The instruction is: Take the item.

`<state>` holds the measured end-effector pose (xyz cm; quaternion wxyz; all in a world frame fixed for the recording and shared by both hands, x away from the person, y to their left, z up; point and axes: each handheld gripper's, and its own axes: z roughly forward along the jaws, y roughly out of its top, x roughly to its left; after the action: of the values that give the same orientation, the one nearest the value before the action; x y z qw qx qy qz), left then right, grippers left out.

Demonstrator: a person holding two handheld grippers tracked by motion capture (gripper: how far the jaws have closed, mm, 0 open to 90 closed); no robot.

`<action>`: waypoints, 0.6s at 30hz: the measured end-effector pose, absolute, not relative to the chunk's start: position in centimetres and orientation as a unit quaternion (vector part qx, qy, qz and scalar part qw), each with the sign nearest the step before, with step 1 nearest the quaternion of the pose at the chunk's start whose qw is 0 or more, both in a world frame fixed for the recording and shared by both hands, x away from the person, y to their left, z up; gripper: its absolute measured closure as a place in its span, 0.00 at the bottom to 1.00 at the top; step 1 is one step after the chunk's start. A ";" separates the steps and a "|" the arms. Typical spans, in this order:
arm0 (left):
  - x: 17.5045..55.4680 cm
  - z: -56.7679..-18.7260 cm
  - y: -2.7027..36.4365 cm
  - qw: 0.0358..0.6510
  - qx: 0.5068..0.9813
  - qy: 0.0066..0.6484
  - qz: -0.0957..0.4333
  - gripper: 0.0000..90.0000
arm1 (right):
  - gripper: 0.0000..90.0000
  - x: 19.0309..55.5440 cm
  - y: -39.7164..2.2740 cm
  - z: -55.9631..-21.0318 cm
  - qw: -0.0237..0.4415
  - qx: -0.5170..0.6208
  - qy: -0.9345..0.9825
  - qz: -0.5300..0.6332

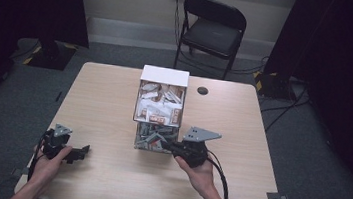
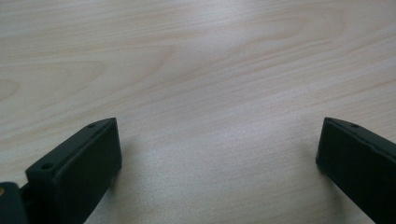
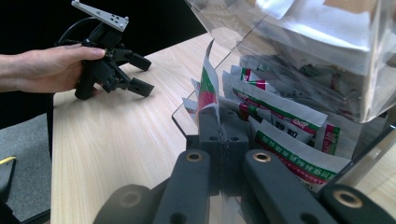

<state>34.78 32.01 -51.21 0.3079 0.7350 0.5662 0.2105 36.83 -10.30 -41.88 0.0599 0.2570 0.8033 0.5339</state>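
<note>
A clear two-tier box (image 1: pixel 160 102) stands mid-table. Its upper tier holds white and brown sachets. The lower tier (image 3: pixel 299 140) holds green, red and white sachets. My right gripper (image 3: pixel 223 128) reaches into the lower tier's open front, shut on the bottom edge of one upright green-and-red sachet (image 3: pixel 208 79). In the high view the right gripper (image 1: pixel 167 143) sits at the box's near side, held by a hand. My left gripper (image 1: pixel 80 153) rests low over the table's near left part, jaws wide open with only bare wood between them (image 2: pixel 219 154). It also shows in the right gripper view (image 3: pixel 142 74), held by a hand.
The light wood table (image 1: pixel 104 187) has a round dark grommet (image 1: pixel 202 90) right of the box. A black folding chair (image 1: pixel 213 28) stands beyond the far edge. Dark curtains hang at both sides, and cables lie on the floor at the right.
</note>
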 end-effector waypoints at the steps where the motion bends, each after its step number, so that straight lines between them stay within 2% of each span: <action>1: 34.8 -51.2 32.0 0.308 0.735 0.566 0.211 0.00 | 1.00 36.8 -10.3 -41.9 0.060 0.257 0.803 0.534; 18: 34.8 -51.2 32.0 0.308 0.735 0.566 0.210 0.00 | 1.00 36.4 -10.3 -41.3 0.056 0.258 0.798 0.542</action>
<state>34.78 32.01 -51.21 0.3079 0.7351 0.5662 0.2104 36.43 -10.27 -41.29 0.0558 0.2582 0.7979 0.5418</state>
